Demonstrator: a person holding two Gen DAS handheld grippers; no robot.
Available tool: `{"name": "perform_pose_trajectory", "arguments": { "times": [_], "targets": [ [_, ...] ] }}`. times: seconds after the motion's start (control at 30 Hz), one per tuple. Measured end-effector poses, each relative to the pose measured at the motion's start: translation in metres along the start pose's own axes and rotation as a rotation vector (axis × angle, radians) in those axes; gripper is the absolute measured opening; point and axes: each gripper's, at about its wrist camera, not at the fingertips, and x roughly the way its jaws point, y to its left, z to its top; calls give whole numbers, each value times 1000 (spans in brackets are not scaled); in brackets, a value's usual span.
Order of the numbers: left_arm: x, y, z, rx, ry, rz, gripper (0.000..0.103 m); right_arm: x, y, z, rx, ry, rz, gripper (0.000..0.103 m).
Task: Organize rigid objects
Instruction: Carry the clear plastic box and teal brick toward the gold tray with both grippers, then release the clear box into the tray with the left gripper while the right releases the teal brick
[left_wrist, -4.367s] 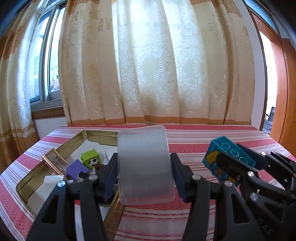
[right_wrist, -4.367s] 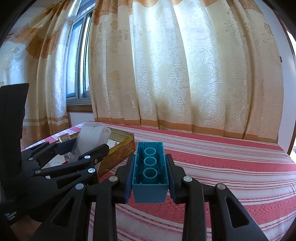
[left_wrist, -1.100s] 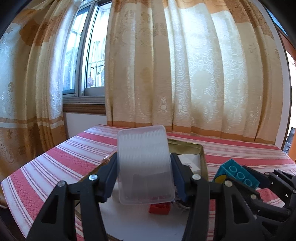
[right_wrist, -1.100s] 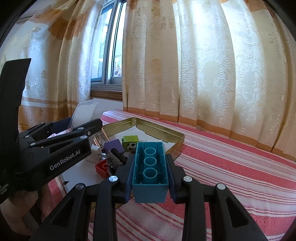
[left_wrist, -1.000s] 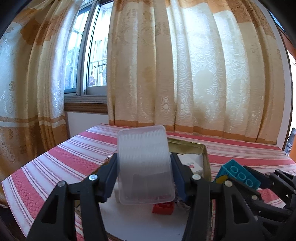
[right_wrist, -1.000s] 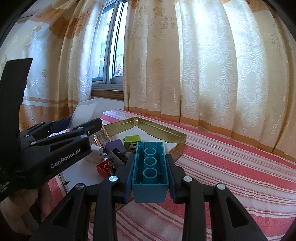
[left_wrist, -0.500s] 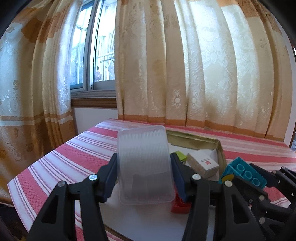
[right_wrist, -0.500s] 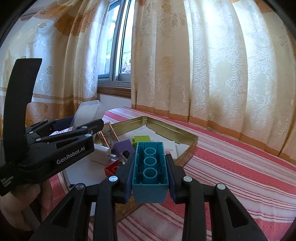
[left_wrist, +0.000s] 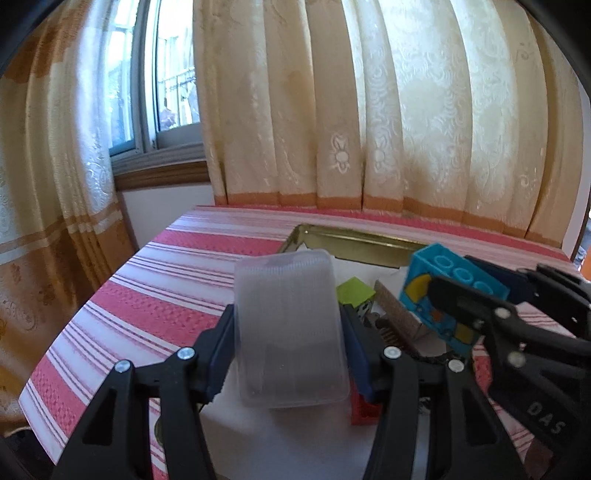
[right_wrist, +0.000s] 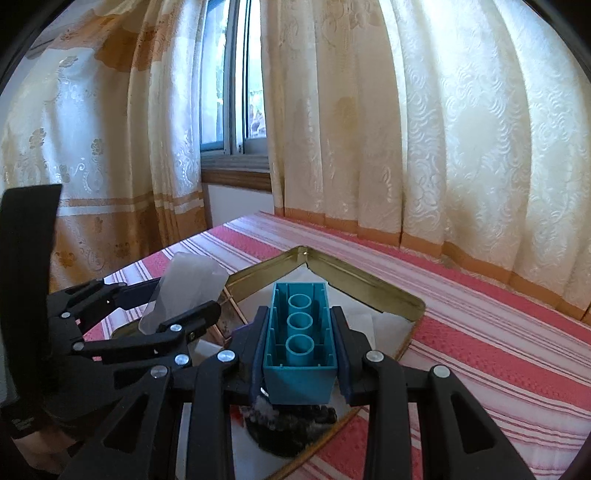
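So I've got both claws over the gold tray (right_wrist: 373, 291). My left gripper (left_wrist: 290, 332) is clamped on a clear ribbed box (left_wrist: 291, 332), held above the tray's near end. My right gripper (right_wrist: 299, 347) is clamped on a teal brick (right_wrist: 299, 347), hollow side facing me. In the tray there's a green cube (left_wrist: 354, 291) and a red brick (left_wrist: 364, 410) under the box.

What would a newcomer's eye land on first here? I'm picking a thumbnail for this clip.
Two held things dominate: the teal toy brick clamped in the right gripper, and the frosted clear plastic case clamped in the left gripper. Both are above the gold tin tray of small toys on the red-striped tablecloth.
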Motion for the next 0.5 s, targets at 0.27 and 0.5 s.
{"name": "perform_pose_trajectory", "arguments": {
  "times": [0.27,0.5],
  "targets": [
    [14,1,2,22,64,12,55,30,-10,7,57,81,21,34],
    [25,-2,8,47,121,-3,55,49,-18,9,83,136,27,34]
  ]
}}
